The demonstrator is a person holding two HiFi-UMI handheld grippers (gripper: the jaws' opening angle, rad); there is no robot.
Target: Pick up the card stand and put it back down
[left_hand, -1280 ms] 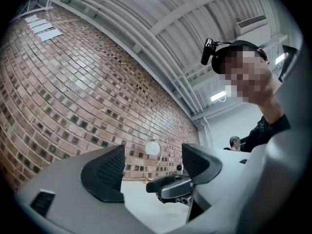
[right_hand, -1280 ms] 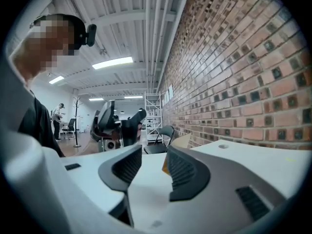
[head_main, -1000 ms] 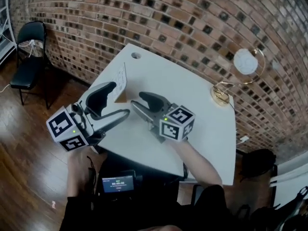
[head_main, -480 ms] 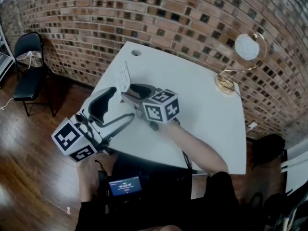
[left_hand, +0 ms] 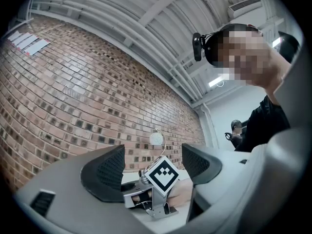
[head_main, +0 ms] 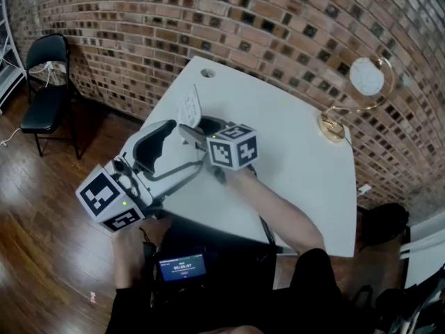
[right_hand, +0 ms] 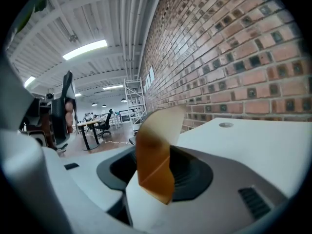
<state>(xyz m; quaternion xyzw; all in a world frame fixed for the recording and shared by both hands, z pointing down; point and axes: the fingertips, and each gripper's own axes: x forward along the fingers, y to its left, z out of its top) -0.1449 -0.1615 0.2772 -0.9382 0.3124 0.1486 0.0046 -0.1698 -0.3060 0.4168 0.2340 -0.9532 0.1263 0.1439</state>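
The brick wall (head_main: 278,26) and the smooth white table (head_main: 299,158) with its rounded corners stand as they did a second ago; the change is all in the right gripper (head_main: 193,128). A second ago it was near the card stand (head_main: 189,107) but apart from it. Half a second ago its tips had reached the stand's foot, and now its jaws are shut on the stand, which sits squarely between them. So the grasp looks made, and the lift is the step in hand — whether the foot has already left the tabletop I cannot tell.

The left gripper (head_main: 184,145) has barely shifted. Its jaws are spread wide with nothing in them, and beyond their tips is only the right gripper's marker cube.

In the right gripper view the dark, finely ribbed pads close from both sides on the stand's lower part. That part is a flat amber-brown piece with a smooth, slightly glossy face. Above the jaws it runs up into a pale, thin card, which looks bent by the wide lens. Thin and light as it seems, the piece may swing between the pads if lifted quickly.
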